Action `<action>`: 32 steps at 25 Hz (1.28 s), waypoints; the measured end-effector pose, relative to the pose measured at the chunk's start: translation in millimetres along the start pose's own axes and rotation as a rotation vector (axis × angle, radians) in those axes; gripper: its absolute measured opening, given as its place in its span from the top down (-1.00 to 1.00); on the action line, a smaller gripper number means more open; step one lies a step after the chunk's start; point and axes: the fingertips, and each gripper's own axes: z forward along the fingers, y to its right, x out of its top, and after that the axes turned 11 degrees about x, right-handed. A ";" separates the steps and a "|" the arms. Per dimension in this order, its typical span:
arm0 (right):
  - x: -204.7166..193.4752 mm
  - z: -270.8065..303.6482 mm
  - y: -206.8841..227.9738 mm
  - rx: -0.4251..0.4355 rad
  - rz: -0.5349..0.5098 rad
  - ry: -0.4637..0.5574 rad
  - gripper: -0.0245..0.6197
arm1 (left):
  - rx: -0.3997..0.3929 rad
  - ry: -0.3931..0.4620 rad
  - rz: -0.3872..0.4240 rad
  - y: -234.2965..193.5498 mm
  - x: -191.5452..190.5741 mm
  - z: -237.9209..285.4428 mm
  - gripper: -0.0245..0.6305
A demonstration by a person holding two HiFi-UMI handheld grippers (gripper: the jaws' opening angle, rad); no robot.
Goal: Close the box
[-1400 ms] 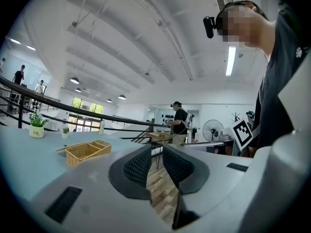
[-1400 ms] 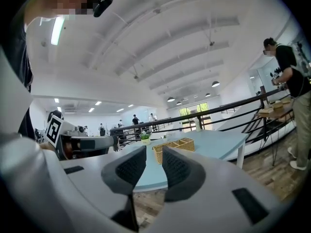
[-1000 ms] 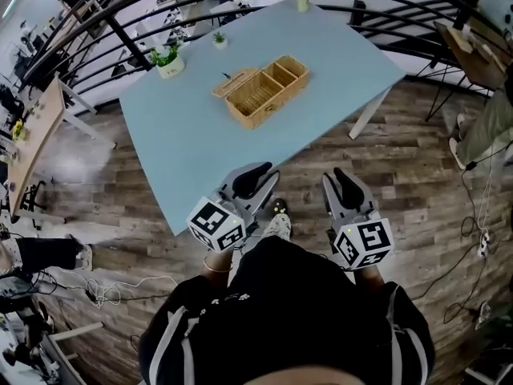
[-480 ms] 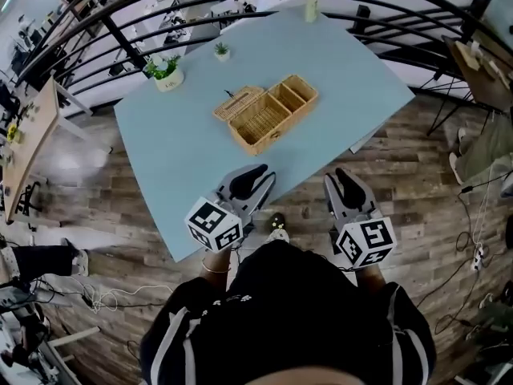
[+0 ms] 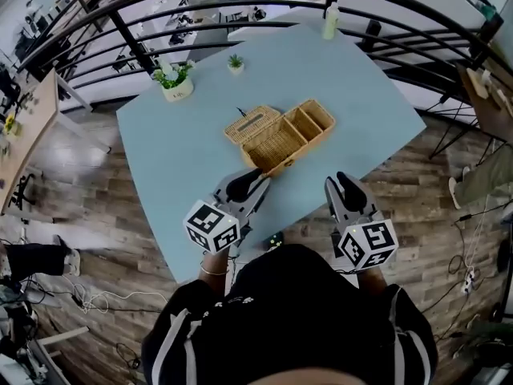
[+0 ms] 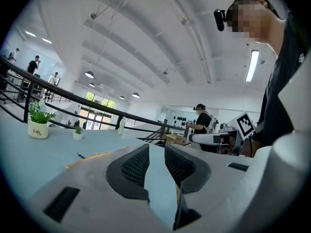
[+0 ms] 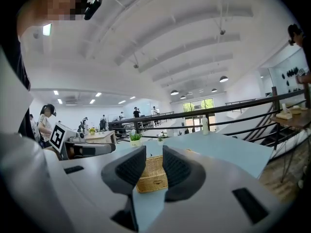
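Wood-plank flooring (image 5: 96, 239) is running under the pale blue rectangular table (image 5: 176, 167) that we are facing. Over the table's near edge we are holding the left gripper (image 5: 244, 184), its jaws having just been opening wider, with nothing between them. Just short of that edge we are holding the right gripper (image 5: 346, 187), jaws apart and empty. Mid-table, the woven wicker box (image 5: 288, 135) is sitting with its lid (image 5: 250, 123) folded back. On the table's far side, a white potted plant (image 5: 176, 87) and a pale bottle (image 5: 330, 21) are standing.
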 end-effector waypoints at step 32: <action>12.9 161.4 39.9 0.315 -0.051 -0.152 0.57 | 0.376 -0.023 -0.272 -130.3 -21.6 -1.1 0.62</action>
